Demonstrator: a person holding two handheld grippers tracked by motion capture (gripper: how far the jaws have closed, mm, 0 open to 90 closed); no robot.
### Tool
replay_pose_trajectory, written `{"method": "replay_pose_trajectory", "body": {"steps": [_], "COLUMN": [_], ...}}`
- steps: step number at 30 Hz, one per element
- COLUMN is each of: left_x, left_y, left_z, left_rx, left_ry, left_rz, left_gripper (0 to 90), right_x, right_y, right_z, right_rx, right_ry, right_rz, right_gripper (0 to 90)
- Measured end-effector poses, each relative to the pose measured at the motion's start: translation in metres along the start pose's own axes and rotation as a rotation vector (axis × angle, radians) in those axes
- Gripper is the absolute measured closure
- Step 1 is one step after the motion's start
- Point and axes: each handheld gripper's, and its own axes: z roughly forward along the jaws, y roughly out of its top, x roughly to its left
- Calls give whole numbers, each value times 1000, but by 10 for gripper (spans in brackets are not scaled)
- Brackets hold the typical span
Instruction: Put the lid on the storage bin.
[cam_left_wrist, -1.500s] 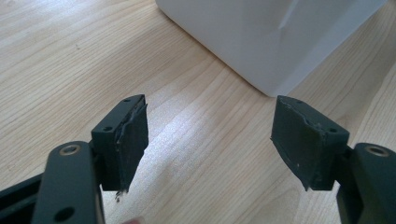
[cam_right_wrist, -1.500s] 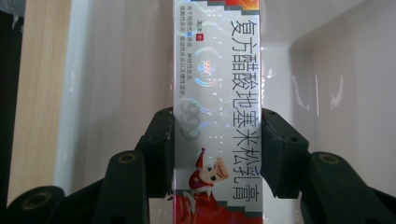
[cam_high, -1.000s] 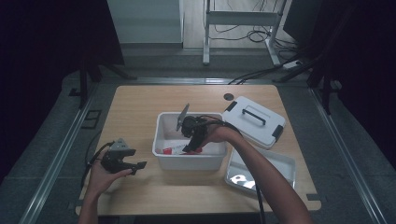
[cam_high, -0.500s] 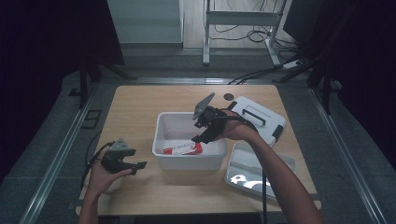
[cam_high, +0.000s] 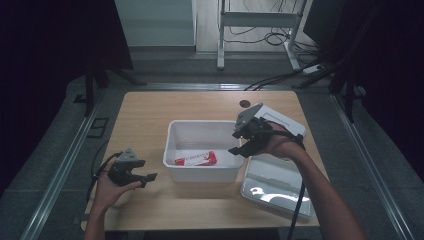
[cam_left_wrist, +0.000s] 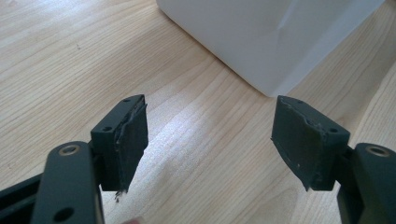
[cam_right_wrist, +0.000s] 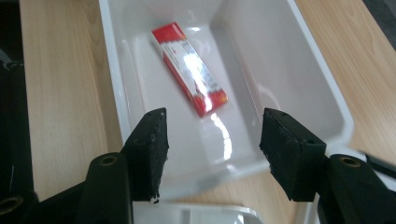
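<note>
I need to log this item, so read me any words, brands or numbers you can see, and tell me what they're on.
Flat red and white carton lying in the white plastic bin: dark print on its white panel, too small and washed out by glare to read.
White bin, pale wooden table: no text visible.

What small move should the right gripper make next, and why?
Probably carry on toward the white lid behind it. The right gripper hangs open and empty over the white bin's right rim, its jaws having just been closing slightly, and the red and white box lies flat inside the bin, so the drop looks done.
</note>
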Motion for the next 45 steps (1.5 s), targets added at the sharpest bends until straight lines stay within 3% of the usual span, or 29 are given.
{"method": "replay_pose_trajectory", "body": {"steps": [8,16,21,29,35,45], "left_x": [-1,-2,-2,-3,-3,-3], "left_y": [1,1,1,1,1,0], "left_z": [2,4,3,6,7,7], "left_rx": [9,10,12,19,21,24], "left_ry": [-1,1,1,1,1,3], "left_rz": [3,6,9,11,10,11], "left_gripper": [272,272,272,272,272,272], "right_x": [5,9,12,14,14,14], "right_y": [-41,-76,-102,-144,-161,-169], "right_z": [-14,-19,-18,-7,7,31], "right_rx": [37,70,111,184,226,294], "right_ry": [-48,-66,-72,-42,-10,41], "right_rz": [60,104,137,186,207,200], "right_gripper": [440,452,470,514,554,610]}}
